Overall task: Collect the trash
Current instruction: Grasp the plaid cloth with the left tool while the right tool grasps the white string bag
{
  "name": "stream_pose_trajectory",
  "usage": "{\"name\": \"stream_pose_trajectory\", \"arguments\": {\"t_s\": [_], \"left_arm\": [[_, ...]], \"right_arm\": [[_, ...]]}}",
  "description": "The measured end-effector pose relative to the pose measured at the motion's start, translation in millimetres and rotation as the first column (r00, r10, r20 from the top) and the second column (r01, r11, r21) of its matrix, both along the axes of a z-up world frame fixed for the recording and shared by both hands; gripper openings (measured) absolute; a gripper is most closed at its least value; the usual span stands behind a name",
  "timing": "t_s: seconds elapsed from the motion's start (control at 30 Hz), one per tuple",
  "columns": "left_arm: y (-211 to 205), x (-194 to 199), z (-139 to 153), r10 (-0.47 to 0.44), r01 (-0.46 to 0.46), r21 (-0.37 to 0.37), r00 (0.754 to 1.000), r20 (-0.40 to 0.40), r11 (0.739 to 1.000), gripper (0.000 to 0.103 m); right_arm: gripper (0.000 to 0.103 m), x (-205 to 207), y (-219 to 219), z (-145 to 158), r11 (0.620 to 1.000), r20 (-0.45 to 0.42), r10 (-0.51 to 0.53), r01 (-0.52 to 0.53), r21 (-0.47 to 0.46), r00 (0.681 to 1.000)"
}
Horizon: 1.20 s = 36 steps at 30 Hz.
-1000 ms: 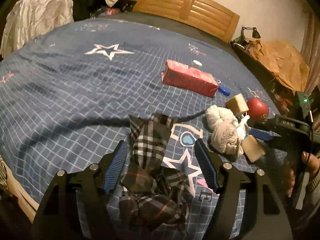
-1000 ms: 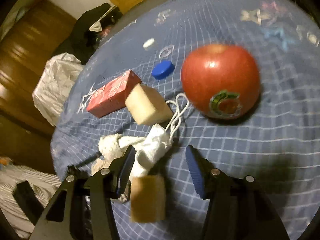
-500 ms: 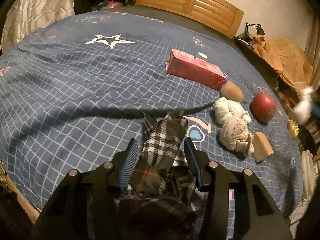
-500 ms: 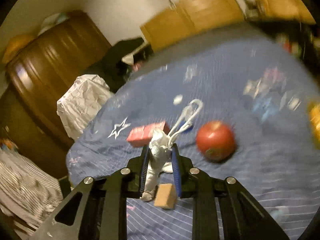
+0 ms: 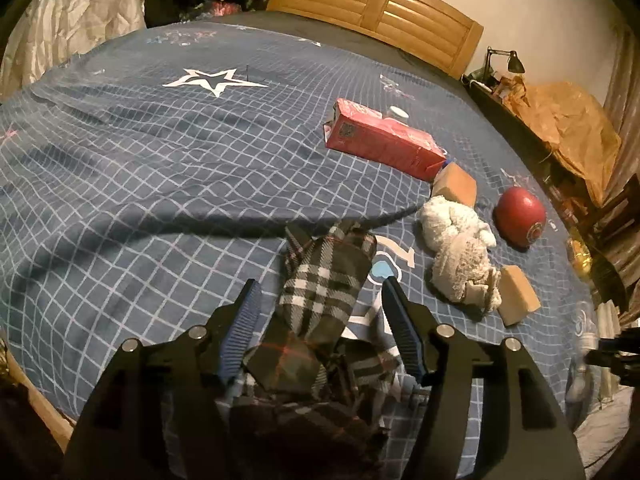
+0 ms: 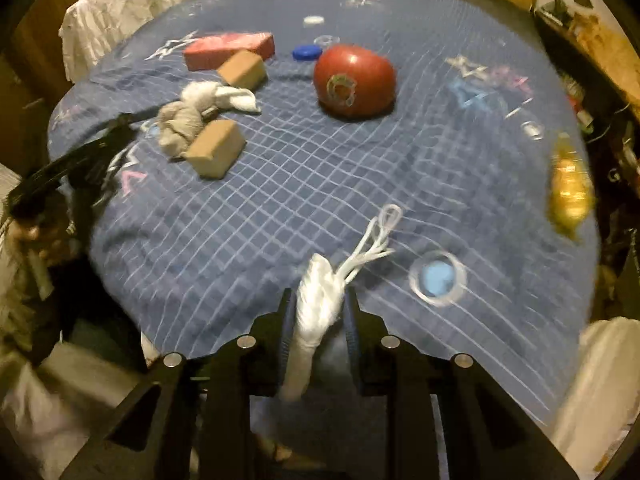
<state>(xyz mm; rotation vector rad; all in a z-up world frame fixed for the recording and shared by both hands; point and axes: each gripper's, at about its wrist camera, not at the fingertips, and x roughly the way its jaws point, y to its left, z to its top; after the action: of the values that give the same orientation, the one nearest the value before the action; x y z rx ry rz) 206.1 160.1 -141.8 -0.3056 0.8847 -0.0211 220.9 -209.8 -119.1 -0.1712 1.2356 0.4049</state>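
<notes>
The lower end of the plaid cloth [image 5: 320,308] is being cut off behind the left gripper [image 5: 320,328], so how it bunches up down there can't really be made out. Same deal on the right wrist view: the tail of the white mask [image 6: 316,312] is being hidden below the gripper body, and that whole frame is being smeared by blur, so the yellowish thing [image 6: 568,188] at the bed edge isn't being identified at all.

The left gripper's jaws are being opened right now, standing fairly wide, with the plaid cloth lying between them and not being pinched by the pads. The right gripper [image 6: 318,316] is being kept narrow, clamped on the mask, though its jaws are being eased open a touch; the mask's ear loops [image 6: 380,236] are being left sticking out past the fingertips.

Farther out on the blue bedspread [image 5: 160,184], a grey rag [image 5: 456,252] is being flanked by two tan blocks [image 5: 518,300], one touching it at each end. An apple [image 5: 520,216] is sitting just beside them. Beyond that a red carton [image 5: 380,144] is lying flat, and a blue cap [image 6: 306,53] and a white cap [image 6: 313,20] are being seen farthest back.
</notes>
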Motion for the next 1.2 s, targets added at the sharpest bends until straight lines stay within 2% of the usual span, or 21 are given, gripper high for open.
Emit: {"name": "stream_pose_trajectory", "arguments": {"t_s": [0.07, 0.13, 0.2, 0.27, 0.33, 0.5, 0.67, 0.73, 0.8, 0.9, 1.07, 1.13, 1.2], "left_arm": [[-1.9, -0.6, 1.3, -0.004, 0.004, 0.001, 1.0, 0.0, 1.0, 0.062], [-2.1, -2.1, 3.2, -0.004, 0.004, 0.001, 1.0, 0.003, 1.0, 0.063], [-0.2, -4.5, 4.7, 0.001, -0.001, 0.01, 1.0, 0.007, 1.0, 0.063], [1.3, -7.7, 5.3, -0.002, 0.002, 0.018, 1.0, 0.007, 1.0, 0.063], [1.5, -11.6, 6.2, -0.01, 0.01, 0.021, 1.0, 0.01, 1.0, 0.063], [-1.5, -21.5, 10.3, -0.041, 0.04, 0.018, 0.998, 0.045, 0.999, 0.063], [-13.5, -13.9, 6.0, -0.041, 0.038, 0.105, 0.999, 0.024, 0.994, 0.065], [-21.5, -18.3, 6.7, -0.07, 0.066, 0.131, 0.997, 0.024, 0.989, 0.066], [-25.2, -21.6, 6.6, -0.08, 0.076, 0.137, 0.997, 0.023, 0.988, 0.072], [-26.6, -25.0, 6.7, -0.063, 0.059, 0.141, 0.998, 0.021, 0.988, 0.074], [-25.1, -26.1, 2.4, -0.046, 0.044, 0.134, 0.999, 0.007, 0.99, 0.077], [-22.2, -25.1, 1.8, -0.033, 0.033, 0.117, 0.999, 0.005, 0.993, 0.076], [-21.7, -25.1, 1.5, -0.027, 0.026, 0.125, 1.0, 0.007, 0.992, 0.071]], "right_arm": [[0.035, 10.0, 11.1, -12.0, 1.0, 0.001, -0.017, 0.017, 0.007, 1.0], [0.039, 10.7, 12.8, -10.0, 0.998, 0.031, -0.046, 0.044, 0.039, 0.998], [0.047, 2.3, 3.5, 8.0, 0.993, 0.105, -0.087, 0.078, 0.089, 0.991], [0.061, -20.8, -12.1, 32.2, 0.986, 0.234, -0.149, 0.128, 0.104, 0.961], [0.063, -43.5, -21.4, 40.2, 0.98, 0.28, -0.177, 0.144, 0.137, 0.943], [0.063, -90.0, -20.2, 11.0, 0.969, 0.313, -0.239, 0.207, 0.133, 0.919], [0.061, -100.4, -11.9, -24.8, 0.952, 0.296, -0.295, 0.253, 0.172, 0.908], [0.061, -104.9, -5.4, -27.2, 0.956, 0.331, -0.283, 0.238, 0.17, 0.9], [0.061, -106.9, -2.3, -25.0, 0.958, 0.367, -0.277, 0.228, 0.172, 0.888], [0.061, -104.6, -4.4, -26.5, 0.957, 0.364, -0.282, 0.232, 0.174, 0.888], [0.043, -98.7, -5.5, -31.6, 0.959, 0.352, -0.273, 0.224, 0.174, 0.895], [0.039, -97.6, -4.5, -36.2, 0.959, 0.343, -0.274, 0.228, 0.167, 0.898], [0.037, -97.4, -4.5, -39.0, 0.958, 0.338, -0.278, 0.233, 0.167, 0.899]]}}
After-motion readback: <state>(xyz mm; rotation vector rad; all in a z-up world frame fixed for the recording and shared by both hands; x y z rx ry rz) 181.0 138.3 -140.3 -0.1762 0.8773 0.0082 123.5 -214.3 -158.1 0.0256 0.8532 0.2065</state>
